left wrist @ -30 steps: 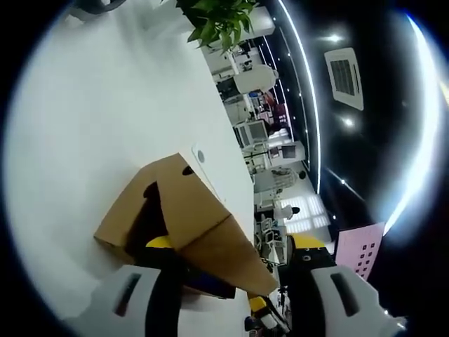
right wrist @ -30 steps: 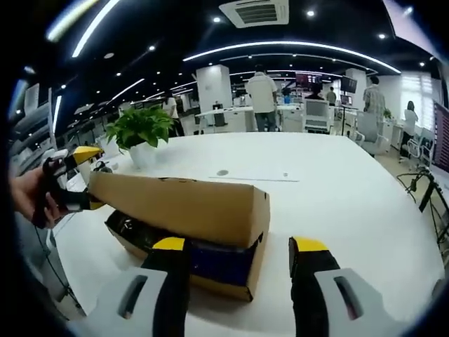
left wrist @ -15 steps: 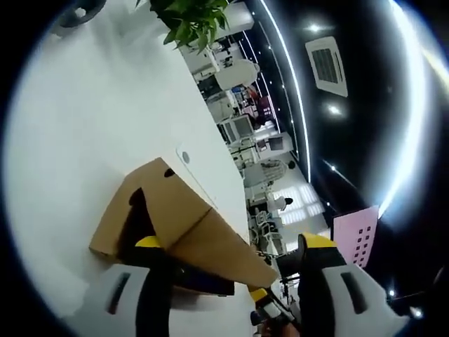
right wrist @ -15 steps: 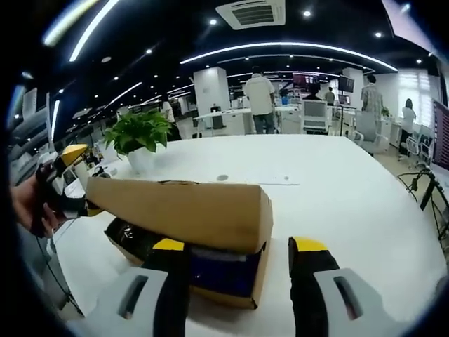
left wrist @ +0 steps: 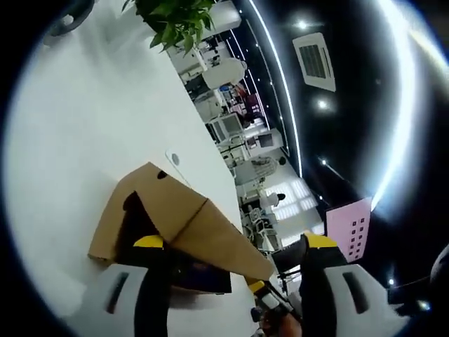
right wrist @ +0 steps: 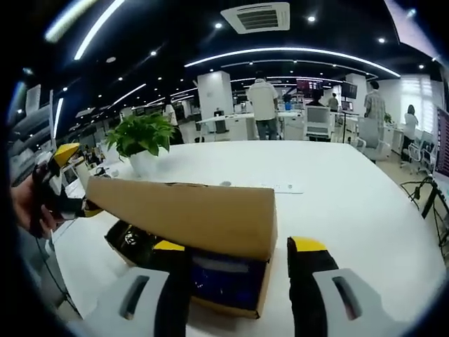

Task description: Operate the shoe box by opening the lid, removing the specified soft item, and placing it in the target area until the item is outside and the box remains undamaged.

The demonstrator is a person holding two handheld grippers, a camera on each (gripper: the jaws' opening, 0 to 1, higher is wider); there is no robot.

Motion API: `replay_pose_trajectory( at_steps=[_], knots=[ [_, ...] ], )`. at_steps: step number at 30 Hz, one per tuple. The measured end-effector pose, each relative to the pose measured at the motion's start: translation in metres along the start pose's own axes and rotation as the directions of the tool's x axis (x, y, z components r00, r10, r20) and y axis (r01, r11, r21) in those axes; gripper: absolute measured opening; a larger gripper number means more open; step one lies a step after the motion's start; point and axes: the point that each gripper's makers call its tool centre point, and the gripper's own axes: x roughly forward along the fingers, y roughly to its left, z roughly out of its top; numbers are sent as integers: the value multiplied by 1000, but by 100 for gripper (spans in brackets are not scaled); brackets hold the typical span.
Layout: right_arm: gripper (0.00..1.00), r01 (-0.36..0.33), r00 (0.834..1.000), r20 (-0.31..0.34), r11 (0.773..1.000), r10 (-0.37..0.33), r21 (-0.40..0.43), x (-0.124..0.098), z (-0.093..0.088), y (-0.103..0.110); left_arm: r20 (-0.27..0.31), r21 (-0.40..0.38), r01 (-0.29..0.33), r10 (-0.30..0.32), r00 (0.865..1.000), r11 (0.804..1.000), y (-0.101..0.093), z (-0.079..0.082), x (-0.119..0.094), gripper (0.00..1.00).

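A brown cardboard shoe box (right wrist: 210, 295) sits on the white table (right wrist: 337, 203), its lid (right wrist: 182, 210) lifted partway on a slant. Something dark blue (right wrist: 224, 277) shows under the lid, beside a black part (right wrist: 130, 235). My left gripper (right wrist: 70, 182), held by a hand, has the lid's far-left edge between its spread yellow tips. In the left gripper view the lid (left wrist: 203, 232) rises between the wide-apart jaws of my left gripper (left wrist: 233, 242). My right gripper (right wrist: 238, 246) is open at the box's front, its left jaw against the gap under the lid.
A potted plant (right wrist: 140, 137) stands on the table behind the box, with a thin white strip (right wrist: 280, 187) to its right. Several people (right wrist: 265, 102) stand among desks far back. A bicycle (right wrist: 428, 196) is off the table's right edge.
The lid has tilted up a little more, so more of the dark blue contents shows at the front. Both views shifted slightly with the hands.
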Motion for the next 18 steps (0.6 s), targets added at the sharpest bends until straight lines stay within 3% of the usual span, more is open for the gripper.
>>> replay_pose_trajectory(
  at_steps=[6,18],
  knots=[
    [56,-9,1000,-10,1000,9,11,1,-2,2,2,-6,9,-9,1000,1000,1,1,0,75],
    [49,8,1000,11,1000,-8,-16,9,8,1,-23,37,69,-68,997,997,-5,-1,-3,77]
  ],
)
